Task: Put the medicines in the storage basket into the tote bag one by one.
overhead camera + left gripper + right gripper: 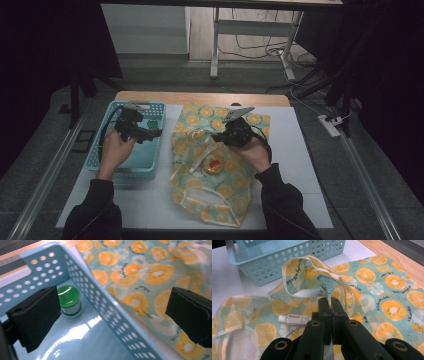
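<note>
- So the thing in play is the orange-print cloth bag, lying mid-table just right of the blue basket. Soft, floppy, light, I'd guess: it'll sag and bunch, so grab a hem or the cream strap, not the flat middle.
- Right gripper has its claw pressed together and looks to be pinching a fold of the bag near the straps.
- Left gripper is spread wide, nothing between the jaws, hovering over the basket wall.
- Left gripper view shows a green-lidded jar inside the basket up close; the high view shows only its green top.
- Right gripper view shows a small white tube on the bag.
</note>
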Available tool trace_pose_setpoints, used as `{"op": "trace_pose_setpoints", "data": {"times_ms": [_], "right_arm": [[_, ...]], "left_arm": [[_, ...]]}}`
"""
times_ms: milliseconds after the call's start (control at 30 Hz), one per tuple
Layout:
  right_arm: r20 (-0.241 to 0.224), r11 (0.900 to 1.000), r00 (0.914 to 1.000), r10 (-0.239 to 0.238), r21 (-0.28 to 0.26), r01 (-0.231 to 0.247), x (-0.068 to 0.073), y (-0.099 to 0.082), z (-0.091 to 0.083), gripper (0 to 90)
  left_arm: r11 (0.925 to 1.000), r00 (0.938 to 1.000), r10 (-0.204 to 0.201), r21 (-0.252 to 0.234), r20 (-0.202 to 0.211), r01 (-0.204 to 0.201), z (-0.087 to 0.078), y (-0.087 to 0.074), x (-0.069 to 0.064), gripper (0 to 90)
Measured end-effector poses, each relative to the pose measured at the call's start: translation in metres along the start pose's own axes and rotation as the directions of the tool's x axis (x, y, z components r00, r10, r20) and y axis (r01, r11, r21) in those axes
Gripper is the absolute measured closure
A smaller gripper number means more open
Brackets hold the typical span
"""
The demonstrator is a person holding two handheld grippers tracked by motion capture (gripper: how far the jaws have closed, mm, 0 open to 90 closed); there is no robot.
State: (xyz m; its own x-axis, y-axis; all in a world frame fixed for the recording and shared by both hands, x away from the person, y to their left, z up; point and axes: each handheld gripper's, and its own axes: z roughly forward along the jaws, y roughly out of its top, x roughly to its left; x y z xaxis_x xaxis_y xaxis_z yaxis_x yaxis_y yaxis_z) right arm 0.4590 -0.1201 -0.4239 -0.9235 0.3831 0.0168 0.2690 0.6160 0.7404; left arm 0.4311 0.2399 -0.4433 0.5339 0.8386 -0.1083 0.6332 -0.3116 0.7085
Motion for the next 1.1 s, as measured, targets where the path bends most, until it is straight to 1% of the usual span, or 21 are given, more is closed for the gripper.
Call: {"op": "trace_pose_setpoints", "data": {"times_ms": [133,233,267,400,467,667,733,833,933,1000,1033,1067,1100], "right_arm": [[-0.001,1.0000,1.0000,0.001,0.000,-0.001,-0.001,0.000,0.000,89.6],[-0.003,1.0000,1.0000,0.003,0.000,-0.003,-0.001,-0.001,0.000,89.6],[-0.002,1.0000,1.0000,0.003,-0.001,-0.003,-0.001,-0.001,0.001,89.6],[-0.003,1.0000,1.0000,0.003,-0.002,-0.003,-0.001,-0.001,0.001,89.6],[-0.003,1.0000,1.0000,0.002,-0.003,-0.002,-0.002,-0.001,0.000,89.6],[-0.004,1.0000,1.0000,0.003,-0.002,-0.003,-0.002,-0.001,0.001,89.5],[-0.004,1.0000,1.0000,0.003,-0.002,-0.003,-0.001,-0.001,0.001,89.6],[-0.004,1.0000,1.0000,0.001,-0.002,-0.001,-0.001,0.000,0.000,89.5],[-0.004,1.0000,1.0000,0.001,-0.004,-0.001,0.000,0.000,0.000,89.5],[-0.004,1.0000,1.0000,0.001,-0.004,-0.001,0.000,0.000,0.000,89.5],[-0.004,1.0000,1.0000,0.001,-0.004,-0.001,0.000,0.000,0.000,89.5],[-0.004,1.0000,1.0000,0.000,-0.004,0.000,0.000,0.000,0.000,89.5],[-0.005,1.0000,1.0000,0.000,-0.004,0.000,0.000,0.000,0.000,89.5]], "left_arm": [[0.9995,0.9989,-0.031,0.000,-0.037,0.031,0.002,0.000,0.011,0.0],[0.9989,0.9977,-0.047,0.000,-0.049,0.047,0.004,0.001,0.020,0.0],[0.9987,0.9973,-0.051,0.003,-0.052,0.052,0.005,0.001,0.022,0.0],[0.9971,0.9940,-0.065,0.034,-0.088,0.068,0.013,0.001,0.033,0.0],[0.9965,0.9931,-0.057,0.055,-0.103,0.063,0.017,0.000,0.036,0.0],[0.9942,0.9931,-0.045,0.092,-0.109,0.055,0.032,0.000,0.041,0.0],[0.9923,0.9915,-0.033,0.114,-0.126,0.048,0.039,0.000,0.041,0.0],[0.9885,0.9907,-0.029,0.143,-0.133,0.048,0.046,0.001,0.043,0.0],[0.9862,0.9905,-0.018,0.161,-0.136,0.041,0.052,0.003,0.044,0.5],[0.9855,0.9916,-0.016,0.165,-0.129,0.037,0.055,0.004,0.044,2.3],[0.9841,0.9917,-0.009,0.175,-0.128,0.031,0.057,0.005,0.044,3.1],[0.9807,0.9903,0.008,0.195,-0.139,0.019,0.060,0.005,0.044,4.4],[0.9807,0.9903,0.008,0.195,-0.139,0.019,0.060,0.005,0.044,5.9]]}}
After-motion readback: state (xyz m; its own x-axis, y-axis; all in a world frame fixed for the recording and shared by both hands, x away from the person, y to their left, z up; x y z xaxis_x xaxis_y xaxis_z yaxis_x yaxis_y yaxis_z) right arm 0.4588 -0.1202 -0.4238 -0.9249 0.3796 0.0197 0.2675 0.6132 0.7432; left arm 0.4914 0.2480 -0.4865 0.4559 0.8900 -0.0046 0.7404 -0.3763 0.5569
